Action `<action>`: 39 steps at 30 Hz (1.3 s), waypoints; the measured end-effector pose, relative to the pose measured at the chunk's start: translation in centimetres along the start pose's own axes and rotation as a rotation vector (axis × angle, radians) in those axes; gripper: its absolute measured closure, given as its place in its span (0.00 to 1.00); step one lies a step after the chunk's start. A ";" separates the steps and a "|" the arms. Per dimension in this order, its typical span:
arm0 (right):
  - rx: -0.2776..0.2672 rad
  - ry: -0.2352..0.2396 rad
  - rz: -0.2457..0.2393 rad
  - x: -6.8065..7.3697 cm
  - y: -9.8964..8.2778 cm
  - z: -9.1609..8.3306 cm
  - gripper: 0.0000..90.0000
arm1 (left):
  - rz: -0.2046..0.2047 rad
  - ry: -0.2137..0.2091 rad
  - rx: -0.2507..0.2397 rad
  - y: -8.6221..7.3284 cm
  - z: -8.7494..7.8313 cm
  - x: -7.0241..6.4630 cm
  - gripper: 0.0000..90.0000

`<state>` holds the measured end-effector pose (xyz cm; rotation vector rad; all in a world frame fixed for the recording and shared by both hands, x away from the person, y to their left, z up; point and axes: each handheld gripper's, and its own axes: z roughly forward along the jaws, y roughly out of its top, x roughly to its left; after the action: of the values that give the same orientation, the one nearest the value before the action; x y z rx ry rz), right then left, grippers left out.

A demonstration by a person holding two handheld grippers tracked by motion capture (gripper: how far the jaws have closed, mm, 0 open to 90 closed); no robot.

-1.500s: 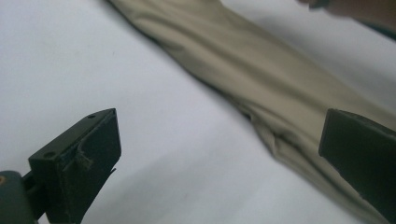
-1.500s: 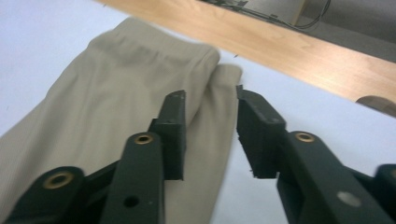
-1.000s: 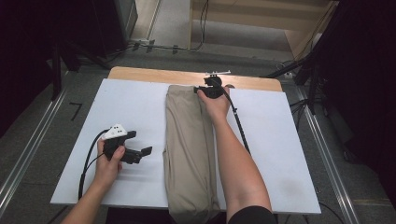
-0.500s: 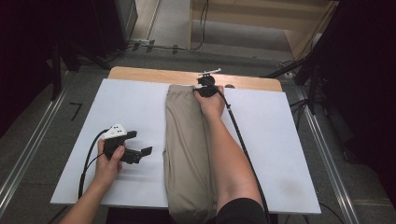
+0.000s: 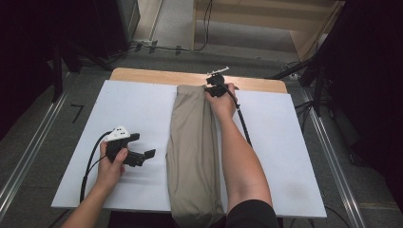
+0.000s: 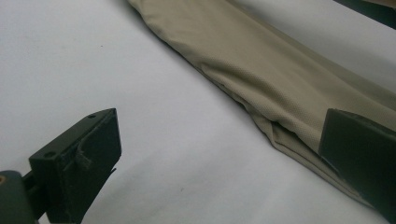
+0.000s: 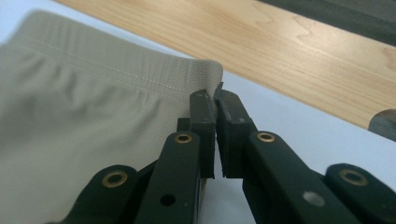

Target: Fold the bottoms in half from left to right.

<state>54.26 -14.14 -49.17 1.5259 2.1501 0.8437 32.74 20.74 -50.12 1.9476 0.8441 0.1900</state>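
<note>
White sheet [image 5: 133, 118] covers wooden worktop [image 5: 157, 76]; bare wood strip at far edge. Grey floor [image 5: 28, 142] around, cables [image 5: 206, 23] beyond far side.

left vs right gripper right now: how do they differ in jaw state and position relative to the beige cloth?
The left gripper has its jaws wide apart; the right gripper has them shut, just closed on the far corner edge of the beige cloth.
The left gripper sits on the white board beside the cloth, not touching it; the right gripper is at the cloth's far end, near the wooden table edge.
Both are hand-held with black jaws.
</note>
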 end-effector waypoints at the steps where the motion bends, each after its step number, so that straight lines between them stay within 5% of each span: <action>1: 0.008 -0.014 -0.016 0.1 -0.1 0.3 0.91 | 0.000 0.000 0.002 0.0 0.0 0.0 0.00; 3: 0.010 -0.055 -0.022 0.3 -0.3 0.4 0.79 | -0.002 -0.001 0.000 0.0 0.0 0.0 0.00; 4: 0.002 -0.066 -0.010 0.5 -0.3 0.2 0.65 | -0.002 -0.001 0.000 0.0 0.0 0.0 0.00; 7: -0.031 -0.023 0.012 0.5 -0.6 -0.9 0.50 | -0.003 0.002 0.001 0.0 -0.1 0.0 0.00; 14: -0.124 0.039 -0.036 1.3 -4.8 -6.8 0.51 | 0.027 0.040 0.001 0.1 -0.3 -0.8 0.03; 18: -0.146 0.105 -0.052 1.7 -8.4 -10.4 0.54 | 0.026 -0.013 -0.024 0.2 -0.6 -1.9 0.04; 21: -0.144 0.138 -0.061 2.1 -11.1 -12.7 0.56 | 0.034 -0.015 -0.031 0.5 -0.6 -3.3 0.14; 25: -0.150 0.190 -0.056 2.9 -14.6 -15.8 0.59 | 0.019 -0.028 0.012 0.2 -0.3 -5.3 0.21; 29: -0.139 0.216 -0.103 4.7 -18.4 -18.3 0.61 | 0.034 -0.041 0.062 -0.9 -0.4 -7.6 0.28; 33: -0.122 0.236 -0.133 6.4 -22.1 -20.2 0.65 | -0.002 -0.062 0.088 -2.1 -0.9 -9.1 0.38; 36: -0.117 0.272 -0.113 7.5 -25.2 -21.7 0.71 | -0.028 -0.074 0.118 -3.0 -1.1 -10.1 0.45; 39: -0.101 0.283 -0.131 8.4 -26.6 -22.3 0.72 | -0.050 -0.087 0.148 -3.8 -1.3 -11.1 0.49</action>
<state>18.81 -18.20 -49.59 1.2638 2.3327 1.1619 22.00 15.80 -50.29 2.0540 0.8693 0.0134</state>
